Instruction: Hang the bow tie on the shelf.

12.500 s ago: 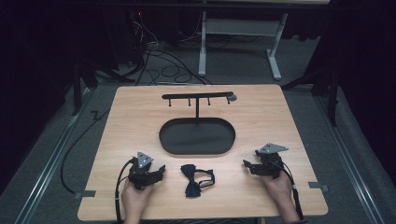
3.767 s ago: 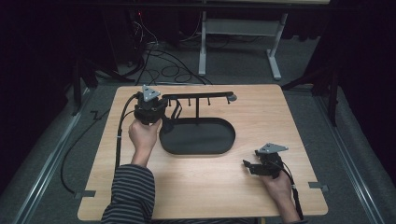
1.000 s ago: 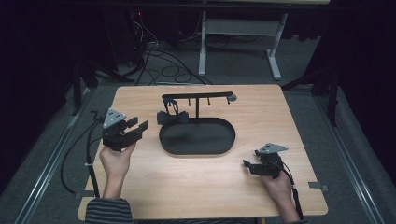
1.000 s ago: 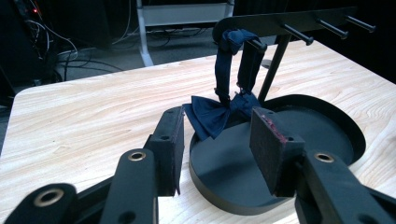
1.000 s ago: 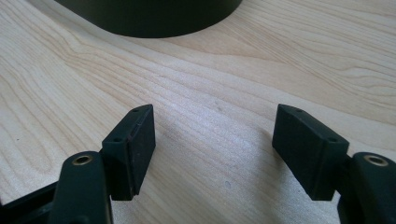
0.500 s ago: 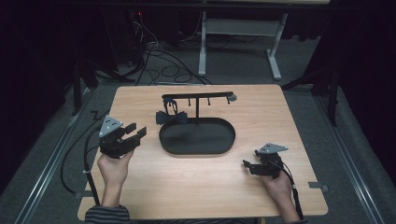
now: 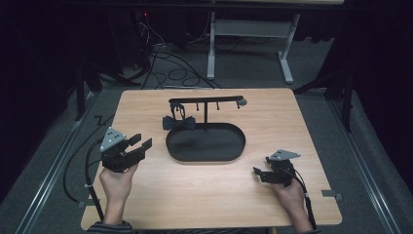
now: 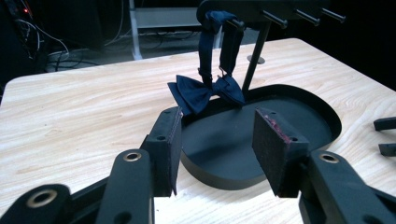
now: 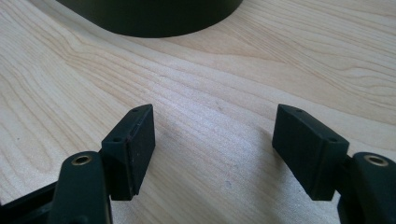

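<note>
Left gripper [image 7: 139, 146]: nearest the person, held above the wooden table [image 7: 146, 204] at its left side, jaws spread wide with nothing between them; its own view looks straight over the pads at the stand
Right gripper [image 7: 259, 173]: low over the table at the right, jaws parted and empty, with bare wood grain between them in the right gripper view
Tray [image 7: 207, 151]: black oval base of the stand, just beyond both grippers, nothing lying in it
Bow tie [image 8: 205, 91]: dark navy, hanging by its strap from the left-most peg of the rack, its bow dangling just above the tray's left rim
Rack [image 7: 204, 101]: black T-shaped bar on a post rising from the tray's far edge; the other pegs are bare
Step in hand: the hanging looks done, and the left gripper sits released and clear of the tie
Next move: likely just bringing the left gripper down to rest near the table's front edge, matching the right, without brushing the strap
</note>
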`<state>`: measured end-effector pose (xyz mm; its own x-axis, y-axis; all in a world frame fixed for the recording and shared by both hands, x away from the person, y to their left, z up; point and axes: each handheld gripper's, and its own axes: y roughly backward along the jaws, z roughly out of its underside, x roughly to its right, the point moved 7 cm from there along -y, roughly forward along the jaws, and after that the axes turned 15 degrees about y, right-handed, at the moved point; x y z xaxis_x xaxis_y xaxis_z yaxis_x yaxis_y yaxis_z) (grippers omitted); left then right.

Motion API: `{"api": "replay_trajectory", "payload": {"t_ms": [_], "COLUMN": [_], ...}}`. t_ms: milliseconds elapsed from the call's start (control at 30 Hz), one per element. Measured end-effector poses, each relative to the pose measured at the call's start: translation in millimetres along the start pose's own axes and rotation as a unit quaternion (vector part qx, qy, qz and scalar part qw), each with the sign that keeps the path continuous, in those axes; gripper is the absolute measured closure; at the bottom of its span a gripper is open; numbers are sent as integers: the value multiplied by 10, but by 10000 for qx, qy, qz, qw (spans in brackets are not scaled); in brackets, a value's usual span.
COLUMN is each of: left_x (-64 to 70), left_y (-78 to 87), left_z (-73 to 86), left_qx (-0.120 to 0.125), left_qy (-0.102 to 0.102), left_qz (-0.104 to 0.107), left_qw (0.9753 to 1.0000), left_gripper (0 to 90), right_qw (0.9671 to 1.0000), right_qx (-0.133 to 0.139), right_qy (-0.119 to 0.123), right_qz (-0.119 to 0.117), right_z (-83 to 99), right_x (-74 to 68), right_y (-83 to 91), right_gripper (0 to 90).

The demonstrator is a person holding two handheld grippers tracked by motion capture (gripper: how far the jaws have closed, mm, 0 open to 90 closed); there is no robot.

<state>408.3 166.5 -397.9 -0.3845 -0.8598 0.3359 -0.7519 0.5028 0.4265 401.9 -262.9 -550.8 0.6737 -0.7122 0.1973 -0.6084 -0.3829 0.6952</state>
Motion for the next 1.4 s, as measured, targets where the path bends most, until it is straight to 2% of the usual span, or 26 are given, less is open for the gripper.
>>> {"api": "replay_trajectory", "payload": {"t_ms": [300, 700, 1400], "left_x": [18, 98, 170], "left_y": [40, 86, 69], "left_z": [62, 148, 348], "left_qx": [3, -63, -232], "left_qy": [28, -50, -48], "left_qz": [41, 113, 224], "left_qw": [10000, 9999, 9995], "left_gripper": [531, 529, 518], "right_qw": [10000, 10000, 10000], "right_qx": [-2, -5, 1], "right_qy": [9, -1, 7], "right_qz": [-2, -2, -4], "right_z": [1, 1, 1], "right_x": [1, 0, 1], "right_y": [0, 1, 0], "right_gripper": [313, 314, 314]}}
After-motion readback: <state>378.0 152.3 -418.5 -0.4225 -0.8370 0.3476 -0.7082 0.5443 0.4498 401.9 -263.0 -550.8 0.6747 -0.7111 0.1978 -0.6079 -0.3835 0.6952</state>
